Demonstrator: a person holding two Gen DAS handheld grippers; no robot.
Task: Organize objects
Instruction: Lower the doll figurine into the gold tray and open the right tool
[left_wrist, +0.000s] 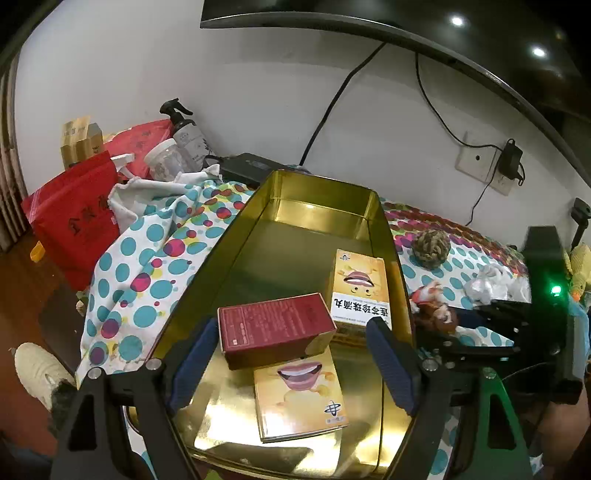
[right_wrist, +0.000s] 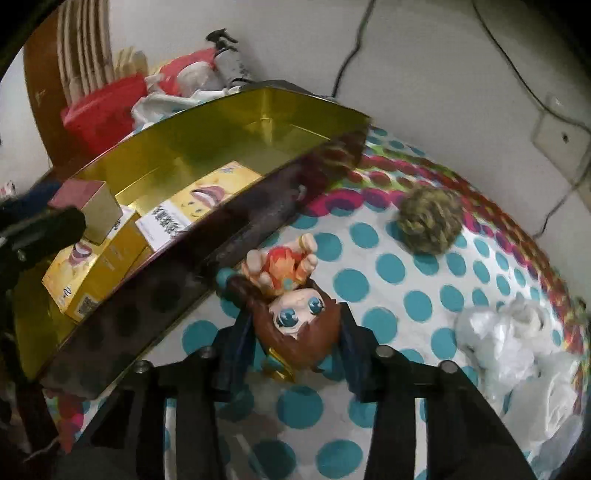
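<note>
Polka-dot cloth (right_wrist: 369, 236) covers my worktop. Inside the gold tin (left_wrist: 314, 192), my left gripper (left_wrist: 291, 354) stands spread around the maroon box (left_wrist: 273, 328); beside the tin, my right gripper (right_wrist: 295, 332) clamps the figurine (right_wrist: 295, 310).

The red box (left_wrist: 275, 330) hides the top of 1 yellow box (left_wrist: 301, 397). In the right wrist view the figurine's (right_wrist: 295, 295) lower head sits behind the blue pads (right_wrist: 236, 347), the white bag (right_wrist: 517, 350) blurs (contents unreadable), and the tin's (right_wrist: 155, 295) near end runs off-frame.
</note>
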